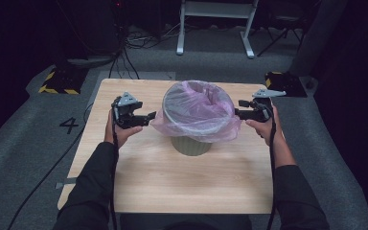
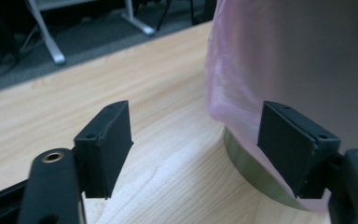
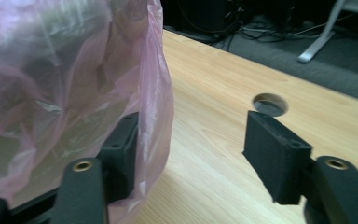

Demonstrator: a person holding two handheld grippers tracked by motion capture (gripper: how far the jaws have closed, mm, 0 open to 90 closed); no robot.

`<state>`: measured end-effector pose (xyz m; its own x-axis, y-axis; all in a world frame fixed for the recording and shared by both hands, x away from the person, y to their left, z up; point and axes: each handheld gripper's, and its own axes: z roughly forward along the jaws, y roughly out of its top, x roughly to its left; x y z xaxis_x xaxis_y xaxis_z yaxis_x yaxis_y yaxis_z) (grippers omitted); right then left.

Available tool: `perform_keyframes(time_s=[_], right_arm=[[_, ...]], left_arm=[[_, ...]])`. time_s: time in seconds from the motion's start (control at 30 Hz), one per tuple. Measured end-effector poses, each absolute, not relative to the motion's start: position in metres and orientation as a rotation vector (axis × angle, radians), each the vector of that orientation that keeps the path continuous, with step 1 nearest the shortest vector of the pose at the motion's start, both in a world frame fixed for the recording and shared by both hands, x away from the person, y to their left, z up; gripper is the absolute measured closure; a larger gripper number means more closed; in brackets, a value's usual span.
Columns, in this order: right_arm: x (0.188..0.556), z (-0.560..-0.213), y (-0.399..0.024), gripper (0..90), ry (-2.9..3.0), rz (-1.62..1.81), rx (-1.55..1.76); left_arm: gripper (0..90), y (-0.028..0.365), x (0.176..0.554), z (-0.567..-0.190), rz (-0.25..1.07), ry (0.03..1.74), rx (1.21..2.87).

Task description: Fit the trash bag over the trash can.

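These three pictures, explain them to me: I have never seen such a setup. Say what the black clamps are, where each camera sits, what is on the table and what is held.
A person sits at a wooden table and holds a hand tool in each hand: a gripper with two black jaws. The top picture comes from a fixed camera above, looking down: the left gripper and the right gripper flank a small bin lined with a thin pink plastic bag folded over its rim. The other two pictures come from cameras riding on the grippers, looking along their own jaws. In the left gripper view, the jaws stand apart beside the bag's hanging edge. In the right gripper view, the jaws are also apart; the bag's film drapes in front of one jaw, but nothing is pinched. Neither gripper holds anything.
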<state>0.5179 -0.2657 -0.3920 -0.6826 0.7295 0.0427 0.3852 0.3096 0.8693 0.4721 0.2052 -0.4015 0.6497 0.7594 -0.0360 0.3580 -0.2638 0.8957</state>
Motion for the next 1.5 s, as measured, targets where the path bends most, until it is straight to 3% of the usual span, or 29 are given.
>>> perform_keyframes(time_s=[0.2,0.5,0.63,0.77,0.83,1.03,1.3,1.43,1.5], right_arm=[[0.504,-0.382,-0.279,32.2,2.199,1.271,0.961],[0.486,-0.365,-0.291,32.3,2.217,1.231,0.873],[0.477,-0.362,-0.290,33.2,2.191,1.171,0.841],[0.471,-0.366,-0.288,38.0,2.189,1.151,0.823],[0.465,-0.362,-0.290,37.8,2.171,1.229,0.806],[0.440,-0.352,-0.292,32.7,2.234,1.460,0.641],[0.422,-0.359,-0.263,26.3,2.372,1.383,0.454],[0.427,-0.367,-0.251,27.2,2.395,1.364,0.457],[0.427,-0.371,-0.246,36.9,2.403,1.340,0.452]], left_arm=[[21.7,0.200,0.445,-0.395,0.458,0.700,1.925],[20.2,0.166,0.426,-0.397,0.491,0.582,2.051],[45.0,0.160,0.422,-0.397,0.569,0.583,2.047],[79.4,0.158,0.421,-0.401,0.594,0.550,2.048],[88.5,0.157,0.420,-0.403,0.589,0.535,2.052],[90.0,0.153,0.417,-0.411,0.566,0.500,2.092],[89.6,0.153,0.416,-0.418,0.565,0.502,2.107],[89.4,0.151,0.417,-0.421,0.559,0.503,2.107],[89.4,0.149,0.417,-0.422,0.561,0.499,2.112]])
